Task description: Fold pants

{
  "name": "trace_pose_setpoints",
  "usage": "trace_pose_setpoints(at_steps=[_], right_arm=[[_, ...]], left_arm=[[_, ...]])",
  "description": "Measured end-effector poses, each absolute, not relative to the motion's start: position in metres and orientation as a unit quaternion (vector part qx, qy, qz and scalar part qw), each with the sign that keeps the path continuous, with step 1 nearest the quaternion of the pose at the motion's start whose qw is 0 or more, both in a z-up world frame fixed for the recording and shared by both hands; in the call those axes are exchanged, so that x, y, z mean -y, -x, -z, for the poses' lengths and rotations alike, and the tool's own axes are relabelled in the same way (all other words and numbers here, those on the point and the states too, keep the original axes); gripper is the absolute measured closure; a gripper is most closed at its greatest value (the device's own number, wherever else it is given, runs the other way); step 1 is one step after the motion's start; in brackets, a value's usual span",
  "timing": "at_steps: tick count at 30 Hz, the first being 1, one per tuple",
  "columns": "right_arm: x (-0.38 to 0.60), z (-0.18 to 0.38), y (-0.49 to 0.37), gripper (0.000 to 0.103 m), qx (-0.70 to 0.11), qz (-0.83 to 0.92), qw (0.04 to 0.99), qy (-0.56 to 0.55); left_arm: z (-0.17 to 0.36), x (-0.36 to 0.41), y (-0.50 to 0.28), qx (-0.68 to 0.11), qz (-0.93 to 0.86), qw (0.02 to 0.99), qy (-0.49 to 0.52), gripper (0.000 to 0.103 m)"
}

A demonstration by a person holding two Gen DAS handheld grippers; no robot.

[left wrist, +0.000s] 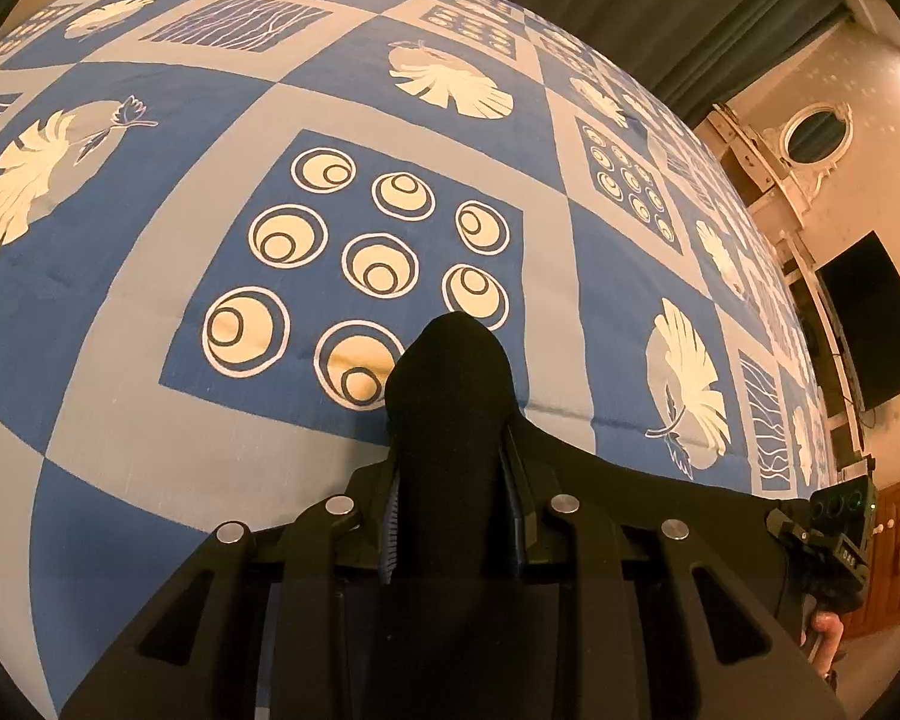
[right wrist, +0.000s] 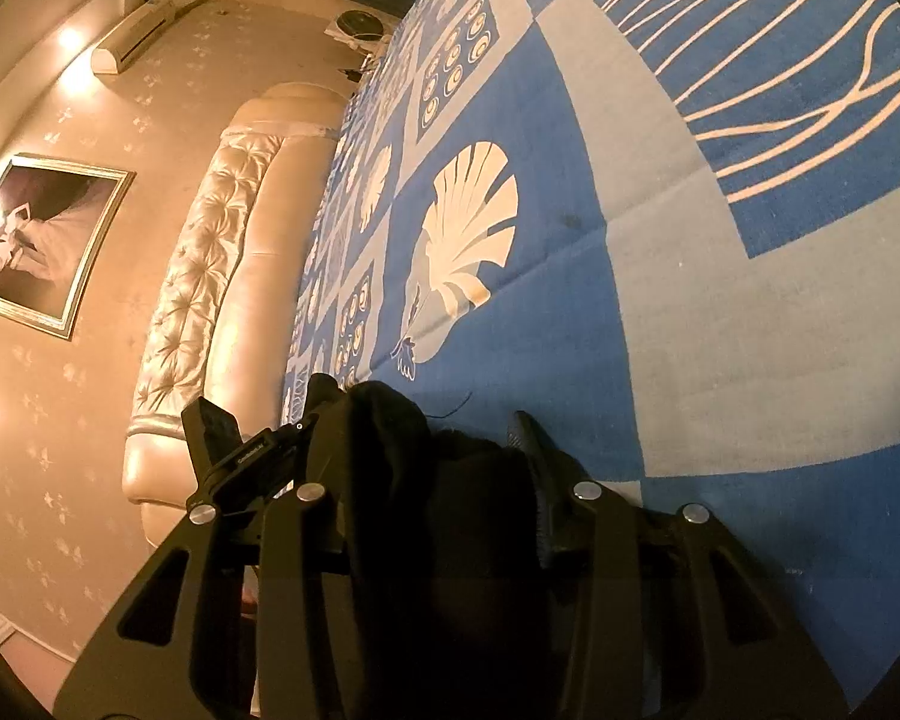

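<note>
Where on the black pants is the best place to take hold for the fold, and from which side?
At an edge, one bunch per tongs, coming from above the bedspread. The black pants are limp cloth, so a gathered bunch between the fingers holds better than a flat layer. Both views show this: the left tongs and right tongs each clamp a dark wad.

black pants [left wrist: 450,420], blue-grey patterned bedspread [left wrist: 150,420]
</note>
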State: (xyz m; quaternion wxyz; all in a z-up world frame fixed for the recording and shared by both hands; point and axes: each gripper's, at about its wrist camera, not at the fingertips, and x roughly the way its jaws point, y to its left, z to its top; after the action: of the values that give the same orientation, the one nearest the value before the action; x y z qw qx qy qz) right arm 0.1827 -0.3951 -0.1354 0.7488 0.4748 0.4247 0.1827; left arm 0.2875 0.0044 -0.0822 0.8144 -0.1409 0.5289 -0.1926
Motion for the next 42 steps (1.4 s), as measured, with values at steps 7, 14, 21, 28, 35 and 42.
trace_pose_setpoints(at_steps=[7,14,21,28,35,42], right_arm=[[0.395,0.137,-0.183,0.065,-0.421,-0.186,0.749,-0.476],[0.392,0.136,-0.179,0.064,-0.417,-0.186,0.748,-0.482],[0.405,0.118,-0.156,0.025,-0.391,-0.181,0.744,-0.511],[0.421,0.112,-0.104,0.019,-0.414,-0.139,0.754,-0.491],[0.396,0.112,-0.066,0.015,-0.433,-0.152,0.759,-0.462],[0.367,0.117,-0.055,0.014,-0.450,-0.175,0.747,-0.457]], left_arm=[[0.084,-0.005,-0.287,-0.525,0.197,0.815,0.146,0.075],[0.086,-0.007,-0.289,-0.530,0.207,0.809,0.147,0.063],[0.075,-0.045,-0.265,-0.506,0.254,0.802,0.190,0.043],[0.087,-0.096,-0.207,-0.525,0.267,0.770,0.246,0.033],[0.092,-0.099,-0.155,-0.524,0.293,0.758,0.252,0.028],[0.096,-0.095,-0.144,-0.522,0.294,0.755,0.267,0.021]])
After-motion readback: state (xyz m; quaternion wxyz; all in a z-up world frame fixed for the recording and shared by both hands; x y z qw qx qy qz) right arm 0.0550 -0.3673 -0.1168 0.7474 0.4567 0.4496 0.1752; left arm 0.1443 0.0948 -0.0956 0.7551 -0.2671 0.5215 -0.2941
